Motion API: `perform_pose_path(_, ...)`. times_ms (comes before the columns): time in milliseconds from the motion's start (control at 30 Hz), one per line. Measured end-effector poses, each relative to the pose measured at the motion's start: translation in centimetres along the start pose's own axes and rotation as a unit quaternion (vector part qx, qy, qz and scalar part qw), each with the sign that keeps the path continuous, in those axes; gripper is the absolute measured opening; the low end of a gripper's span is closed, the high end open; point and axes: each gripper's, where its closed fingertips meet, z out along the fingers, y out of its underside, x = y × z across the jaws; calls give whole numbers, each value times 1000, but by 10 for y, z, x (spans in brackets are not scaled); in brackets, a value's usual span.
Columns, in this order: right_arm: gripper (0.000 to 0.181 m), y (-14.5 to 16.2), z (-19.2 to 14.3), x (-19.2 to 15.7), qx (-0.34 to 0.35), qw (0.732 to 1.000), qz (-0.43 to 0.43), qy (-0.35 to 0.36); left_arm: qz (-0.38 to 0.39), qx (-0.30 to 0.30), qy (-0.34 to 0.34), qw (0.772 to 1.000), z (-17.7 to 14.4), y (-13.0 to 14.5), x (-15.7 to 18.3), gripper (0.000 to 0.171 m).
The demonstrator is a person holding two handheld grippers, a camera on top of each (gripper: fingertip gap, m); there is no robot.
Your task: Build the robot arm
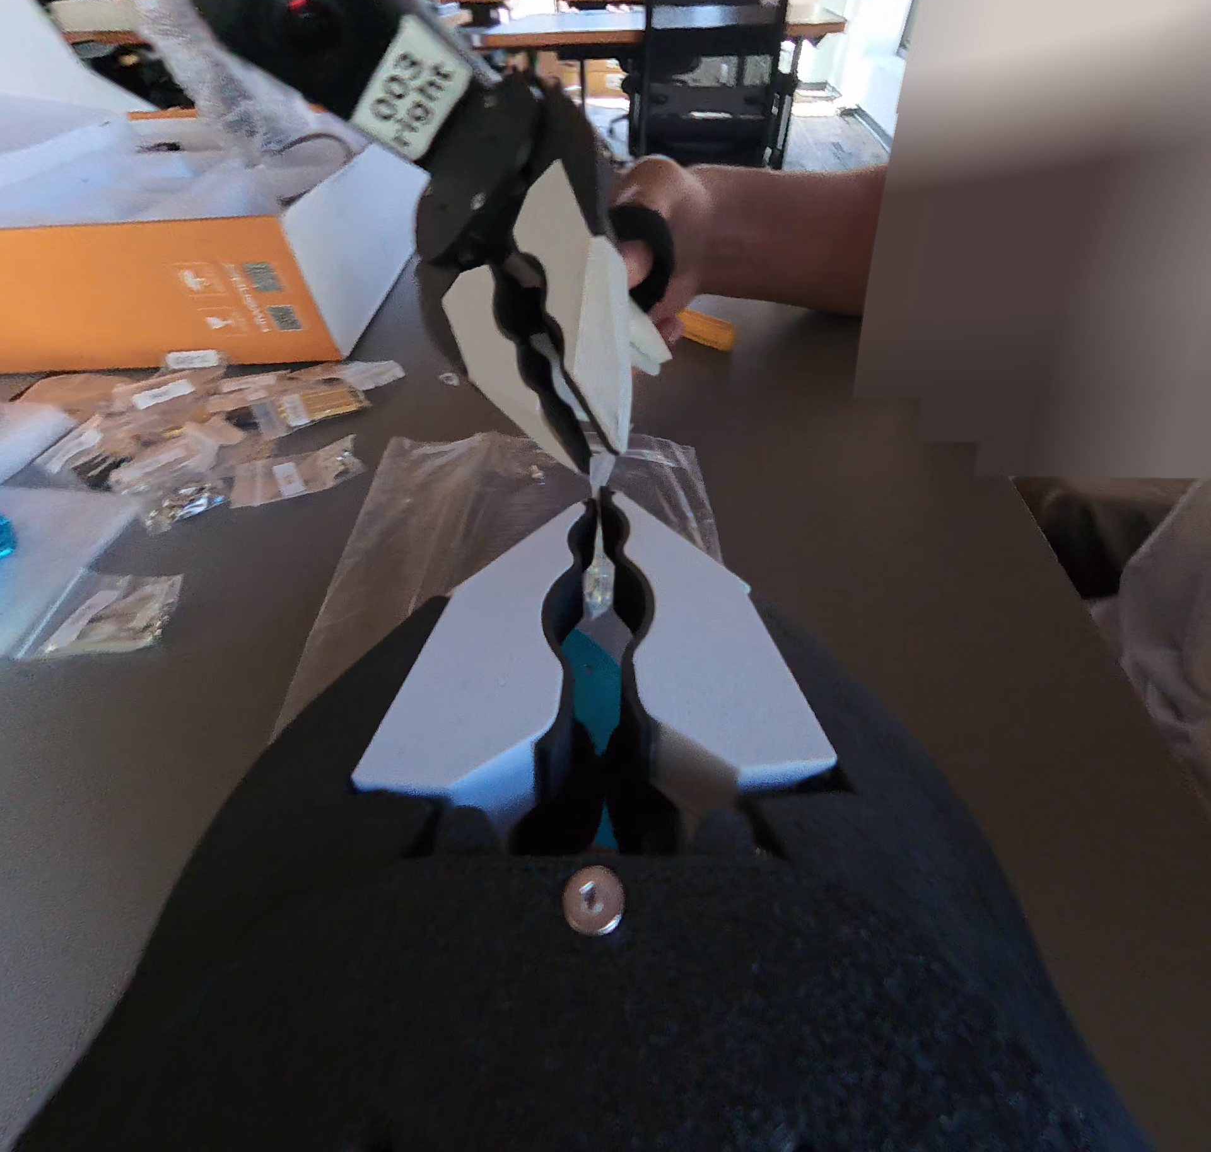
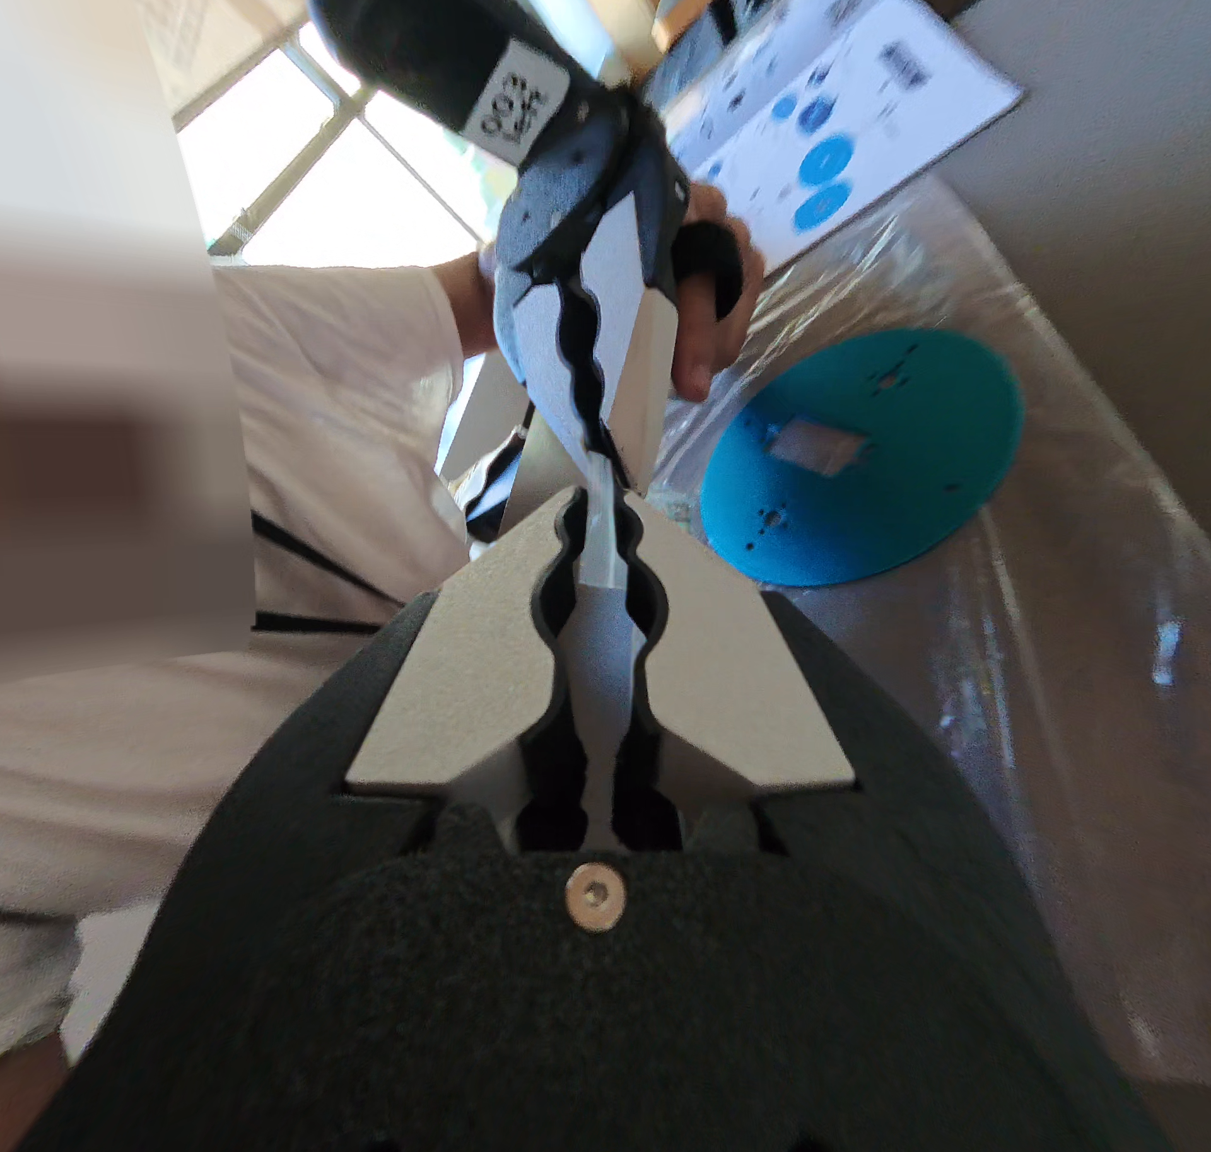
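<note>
A clear plastic bag (image 1: pixel 498 518) lies flat on the dark table (image 1: pixel 852 596), and one edge of it is lifted and pinched between both grippers; inside it, in the right wrist view, lies a teal round plate (image 2: pixel 865 465) with small holes and a rectangular cut-out. The left gripper (image 1: pixel 599 505) has its fingers pressed together on the raised strip of the bag; the right gripper (image 2: pixel 603 505) has its fingers clamped on the same strip from the opposite side, the two sets of tips almost touching. A hand (image 1: pixel 662 236) grips the far gripper's handle. Toward the left edge of the table sits an orange and white box (image 1: pixel 196 269), open on top; in front of it lies a scatter of small parts bags (image 1: pixel 216 426). Beyond the plate, in the right wrist view, a printed sheet (image 2: pixel 845 98) with blue circles lies near the table's far edge.
</note>
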Motion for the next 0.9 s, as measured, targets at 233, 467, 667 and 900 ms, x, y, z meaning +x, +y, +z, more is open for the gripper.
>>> perform_pose_path(233, 12, -20, -17, 7, 52, 995, -70, 58, -81, 66, 12, 994, -14, -18, -14, 0)
perform_pose_path(467, 0, -22, -16, 3, 51, 991, -95, 76, -73, 69, 12, 995, -14, -18, -13, 0)
perform_pose_path(667, 0, -20, -14, 1, 44, 989, -110, 82, -48, 73, 0, 996, -13, -21, -10, 3)
perform_pose_path(900, 5, -19, -10, -5, 46, 993, -94, 50, -16, 63, -1, 998, -13, -18, -8, 0)
